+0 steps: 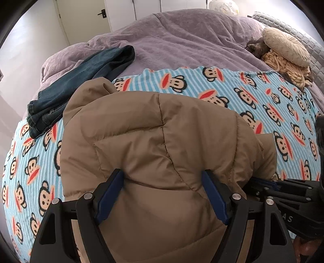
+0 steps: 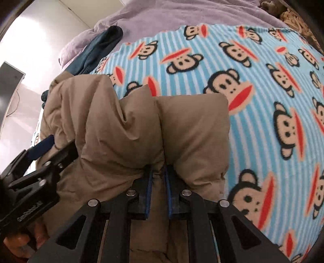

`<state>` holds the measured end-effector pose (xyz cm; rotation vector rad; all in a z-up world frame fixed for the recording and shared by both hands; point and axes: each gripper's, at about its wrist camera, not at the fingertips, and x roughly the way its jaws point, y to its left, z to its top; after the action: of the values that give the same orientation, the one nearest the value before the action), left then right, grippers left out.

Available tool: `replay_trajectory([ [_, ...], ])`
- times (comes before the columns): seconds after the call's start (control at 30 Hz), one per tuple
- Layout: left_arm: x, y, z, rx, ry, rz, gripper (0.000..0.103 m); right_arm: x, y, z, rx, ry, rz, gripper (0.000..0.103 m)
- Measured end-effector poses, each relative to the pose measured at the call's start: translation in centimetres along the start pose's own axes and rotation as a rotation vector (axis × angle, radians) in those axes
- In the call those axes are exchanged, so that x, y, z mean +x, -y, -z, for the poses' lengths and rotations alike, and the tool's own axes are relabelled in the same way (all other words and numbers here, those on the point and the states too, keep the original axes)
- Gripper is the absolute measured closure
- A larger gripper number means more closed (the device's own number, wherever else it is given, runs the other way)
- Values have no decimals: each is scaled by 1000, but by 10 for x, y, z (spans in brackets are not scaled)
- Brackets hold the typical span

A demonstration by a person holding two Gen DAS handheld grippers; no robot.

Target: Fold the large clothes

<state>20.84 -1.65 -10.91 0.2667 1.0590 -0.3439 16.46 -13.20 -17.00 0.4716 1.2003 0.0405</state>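
A tan puffy jacket [image 1: 151, 131] lies bunched on the monkey-print blue striped blanket [image 1: 263, 97]. My left gripper [image 1: 163, 172] stands wide, its blue pads pressed against both sides of a thick fold of the jacket. In the right wrist view, my right gripper [image 2: 158, 169] is nearly closed, pinching a thin seam between two padded bulges of the jacket [image 2: 121, 121]. The left gripper [image 2: 54, 149] shows at that view's left edge, close beside the right one. The right gripper's body [image 1: 283, 188] appears at the lower right of the left wrist view.
Folded dark jeans [image 1: 81, 81] lie at the blanket's far left corner, half on a purple duvet [image 1: 182, 40]. A round beige cushion [image 1: 287, 46] and knitted throw sit at the far right. The blanket [image 2: 263, 101] spreads open to the right. A door [image 1: 85, 18] stands beyond the bed.
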Motion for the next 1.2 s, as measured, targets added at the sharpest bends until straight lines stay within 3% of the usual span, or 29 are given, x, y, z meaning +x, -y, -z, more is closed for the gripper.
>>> replay_trajectory([
  [0.33, -42, -17, 16, -33, 8, 46, 23, -12, 4, 2, 38, -23, -27, 88],
  [0.53, -71, -39, 42, -110, -7, 56, 23, -30, -2, 8, 24, -28, -7, 87],
  [0.83, -93, -59, 80, -211, -57, 54, 23, -65, -8, 35, 11, -19, 6, 87],
  [1.03, -108, -59, 89, -207, -71, 46, 23, -87, -9, 54, 24, -25, 7, 86],
  [1.2, -123, -58, 96, -228, -87, 60, 23, -97, -15, 75, 17, -51, 1, 77],
])
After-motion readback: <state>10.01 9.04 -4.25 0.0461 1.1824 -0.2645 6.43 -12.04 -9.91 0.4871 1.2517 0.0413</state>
